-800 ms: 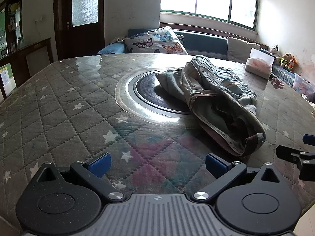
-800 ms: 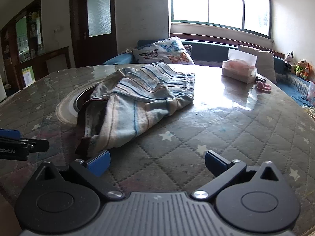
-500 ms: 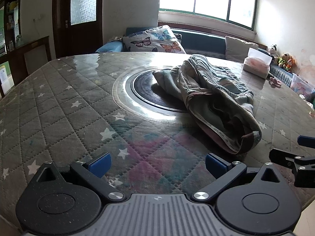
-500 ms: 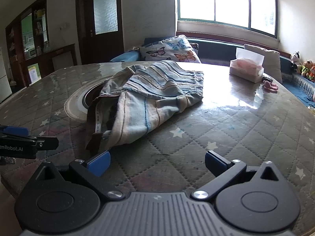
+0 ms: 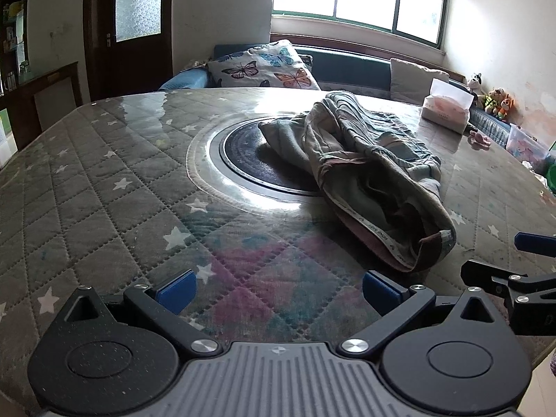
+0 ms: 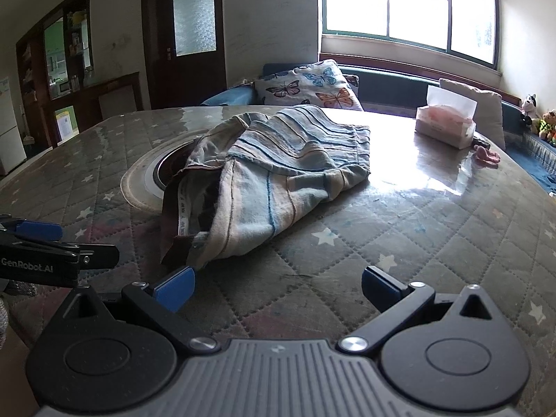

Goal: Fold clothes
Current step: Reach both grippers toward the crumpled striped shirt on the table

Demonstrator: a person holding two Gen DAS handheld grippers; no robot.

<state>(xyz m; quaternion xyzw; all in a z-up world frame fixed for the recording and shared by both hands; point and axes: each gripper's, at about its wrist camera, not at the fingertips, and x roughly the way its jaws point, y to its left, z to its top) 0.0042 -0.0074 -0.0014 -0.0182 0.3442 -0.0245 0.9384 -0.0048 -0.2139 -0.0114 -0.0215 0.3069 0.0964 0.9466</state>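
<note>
Two grippers are present, and both stand with their fingers spread fully apart and nothing between them. The left gripper [image 5: 278, 286] shows blue pads over bare quilted cover; the right gripper [image 6: 276, 286] shows the same, with its left pad [image 6: 175, 286] just beside the nearest corner of the garment.

The garment [image 6: 278, 173] is a crumpled, striped piece of clothing lying in a heap on the counter [image 5: 104, 191]. All positions below are given relative to this garment.

- Long axis: runs from the near waistband end [image 5: 427, 243], where a printed band and dark hem show, away toward the window side of the counter.
- Far end: partly overlaps the dark round inset [image 5: 250, 153] at the counter centre.
- Left gripper: short of the near end and off to its left; the garment lies ahead and to the right of its fingers.
- Right gripper: short of the near end and off to its right; the garment lies ahead and slightly left of its fingers.
- Tissue box [image 6: 446, 125]: beyond the garment, well apart, toward the window.

Judgement: the right gripper is the nearer of the two to the near end. Folding is not yet begun; the heap first needs spreading, and the near waistband end is the most accessible grasp point for both grippers.
</note>
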